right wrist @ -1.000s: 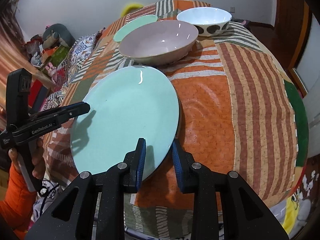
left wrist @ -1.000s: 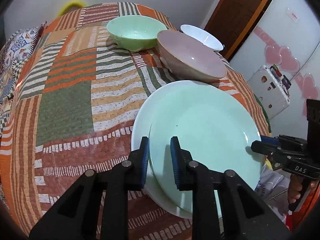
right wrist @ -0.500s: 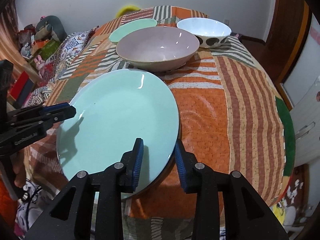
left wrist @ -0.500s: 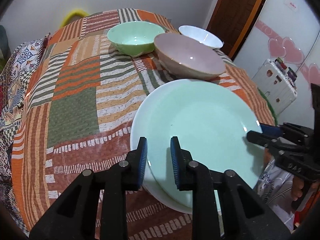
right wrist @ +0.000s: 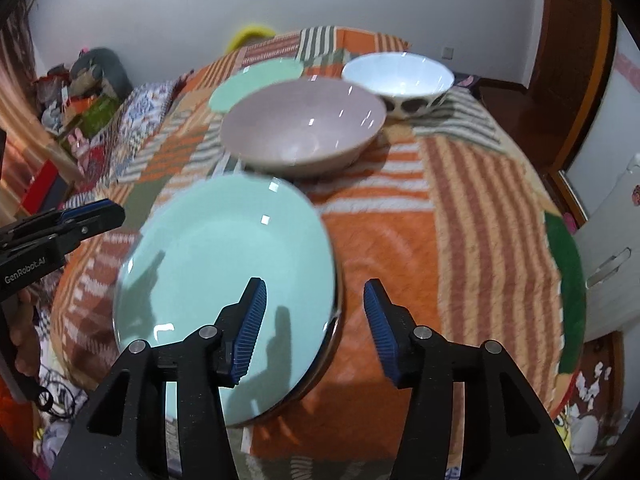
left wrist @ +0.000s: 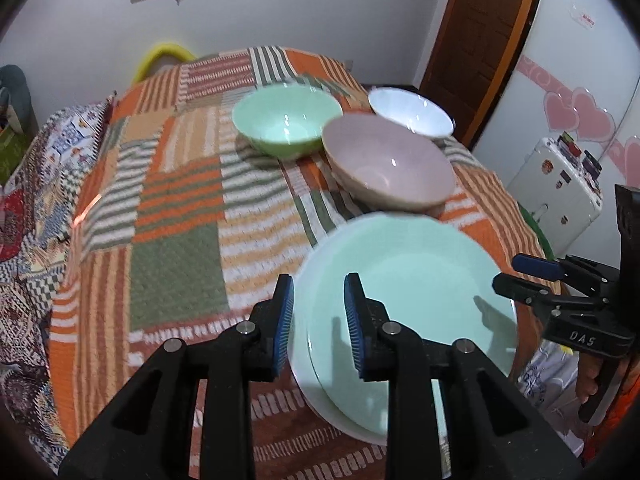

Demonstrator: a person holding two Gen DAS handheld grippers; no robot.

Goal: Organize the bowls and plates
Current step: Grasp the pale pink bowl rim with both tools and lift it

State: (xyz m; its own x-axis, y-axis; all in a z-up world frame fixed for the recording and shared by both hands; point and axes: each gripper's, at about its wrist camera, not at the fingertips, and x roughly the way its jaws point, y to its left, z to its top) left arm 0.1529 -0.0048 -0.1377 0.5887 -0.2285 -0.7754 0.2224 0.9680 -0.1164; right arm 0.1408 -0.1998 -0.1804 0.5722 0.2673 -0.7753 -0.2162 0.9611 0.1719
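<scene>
A mint-green plate (left wrist: 416, 292) lies on a white plate (left wrist: 304, 364) at the near edge of the patchwork-covered table (left wrist: 176, 264). My left gripper (left wrist: 320, 320) straddles the stack's left rim; its jaws are opening and the pads stand off the plates. In the right wrist view my right gripper (right wrist: 316, 328) straddles the mint-green plate's (right wrist: 224, 280) right rim, its jaws opening wide and touching nothing. Behind stand a pink bowl (left wrist: 388, 164), a green bowl (left wrist: 286, 124) and a white bowl (left wrist: 410, 112). Each gripper shows in the other's view: the right gripper (left wrist: 520, 276) and the left gripper (right wrist: 92, 216).
The white bowl (right wrist: 400, 76) has dark spots outside and sits by the table's far right corner. A white fridge with pink hearts (left wrist: 580, 120) and a wooden door (left wrist: 480, 40) stand to the right. Clutter (right wrist: 80, 112) lies left of the table.
Both grippers' jaws have spread apart off the mint-green plate's rim, the right one more widely. The left gripper has risen and the plate stack now looks smaller below it.
</scene>
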